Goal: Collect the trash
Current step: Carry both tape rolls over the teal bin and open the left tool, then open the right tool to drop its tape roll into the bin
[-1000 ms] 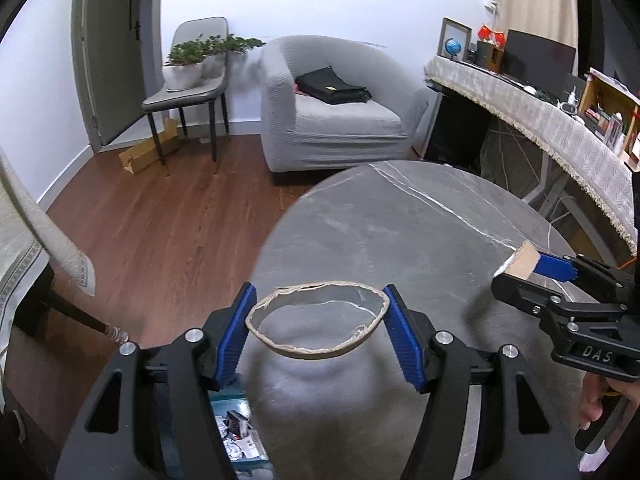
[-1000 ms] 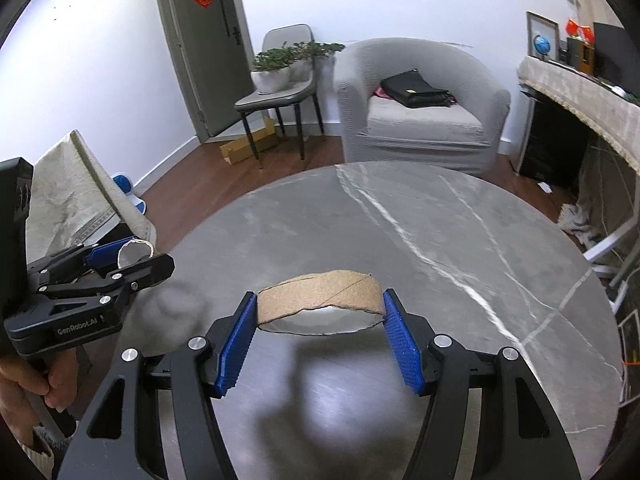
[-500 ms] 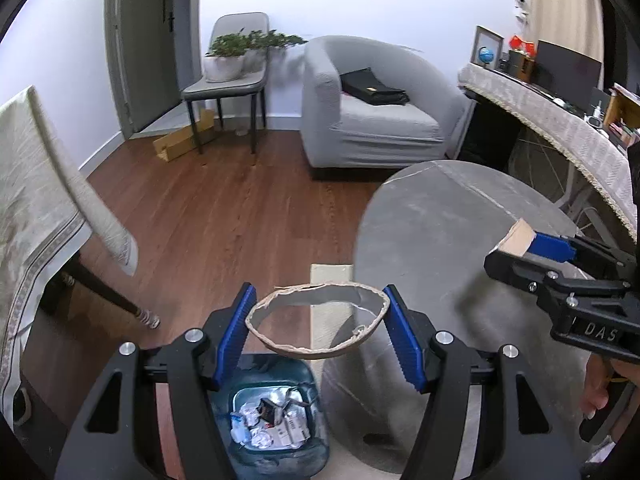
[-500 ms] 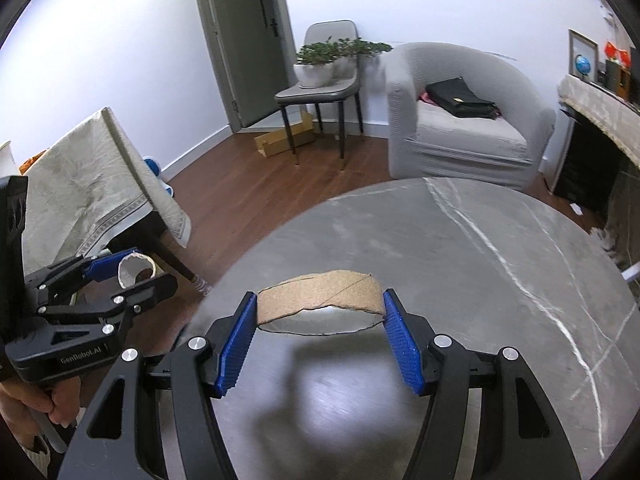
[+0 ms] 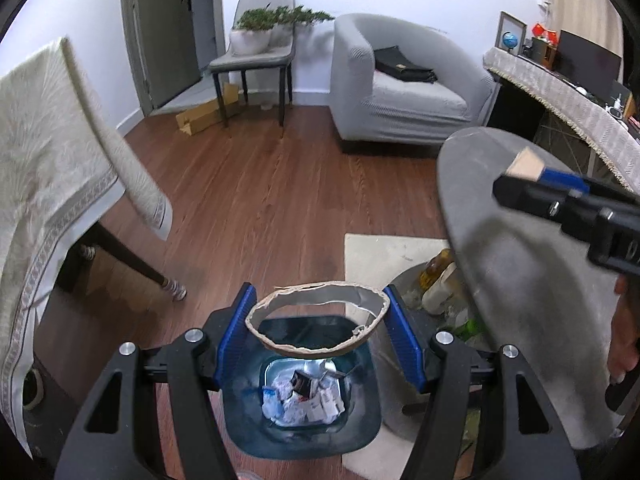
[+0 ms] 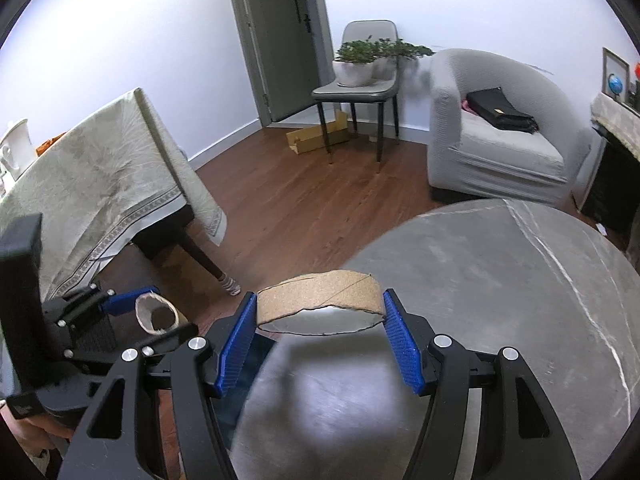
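My left gripper [image 5: 318, 324] is shut on a torn cardboard ring [image 5: 316, 350], squeezed between its blue pads. It hangs directly above a dark teal trash bin [image 5: 360, 428] on the floor, which holds crumpled paper and wrappers. My right gripper [image 6: 318, 330] is shut on a second brown cardboard ring [image 6: 320, 294], held over the edge of the round grey marble table [image 6: 500, 280]. The right gripper [image 5: 532, 176] also shows at the right of the left wrist view. At the left of the right wrist view the left gripper [image 6: 144, 318] holds its ring [image 6: 156, 314].
A cloth-covered table [image 5: 52, 148] stands at the left with a dark leg [image 5: 132, 258] near the bin. A beige mat [image 5: 384, 256] lies under the marble table, with bottles [image 5: 436, 276] beside the bin. A grey armchair [image 5: 404, 92] and a chair with plants [image 5: 260, 52] stand at the back.
Both grippers have swung left off the marble table toward the floor, each keeping its ring. The trash bin has come fully into the left wrist view, right under the left ring.
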`<state>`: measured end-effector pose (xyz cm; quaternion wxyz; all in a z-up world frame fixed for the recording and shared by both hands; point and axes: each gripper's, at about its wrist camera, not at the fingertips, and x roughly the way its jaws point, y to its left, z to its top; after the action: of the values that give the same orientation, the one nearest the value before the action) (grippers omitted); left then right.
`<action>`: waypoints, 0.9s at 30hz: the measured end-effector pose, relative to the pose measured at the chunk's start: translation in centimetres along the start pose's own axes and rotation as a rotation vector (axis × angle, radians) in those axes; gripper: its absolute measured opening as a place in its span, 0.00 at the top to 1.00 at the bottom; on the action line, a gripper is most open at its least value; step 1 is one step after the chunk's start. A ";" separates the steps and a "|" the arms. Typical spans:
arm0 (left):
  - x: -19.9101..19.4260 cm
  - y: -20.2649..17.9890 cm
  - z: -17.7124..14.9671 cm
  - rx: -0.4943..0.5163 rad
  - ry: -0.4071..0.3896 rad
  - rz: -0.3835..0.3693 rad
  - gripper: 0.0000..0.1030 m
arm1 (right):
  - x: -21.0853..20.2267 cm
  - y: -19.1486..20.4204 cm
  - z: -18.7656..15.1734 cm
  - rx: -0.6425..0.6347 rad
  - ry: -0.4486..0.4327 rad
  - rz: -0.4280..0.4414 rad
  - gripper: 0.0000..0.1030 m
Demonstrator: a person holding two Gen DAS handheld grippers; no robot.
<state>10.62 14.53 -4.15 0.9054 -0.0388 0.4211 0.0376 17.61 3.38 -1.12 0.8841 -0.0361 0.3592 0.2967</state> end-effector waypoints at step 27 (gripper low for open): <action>7.9 7.7 -9.0 -0.015 0.330 0.017 0.23 | 6.1 9.6 1.2 -0.100 0.051 0.079 0.38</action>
<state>8.07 21.49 -16.26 0.8233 -0.0476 0.5641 0.0414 16.56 14.67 -2.80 0.8594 -0.0734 0.3675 0.3478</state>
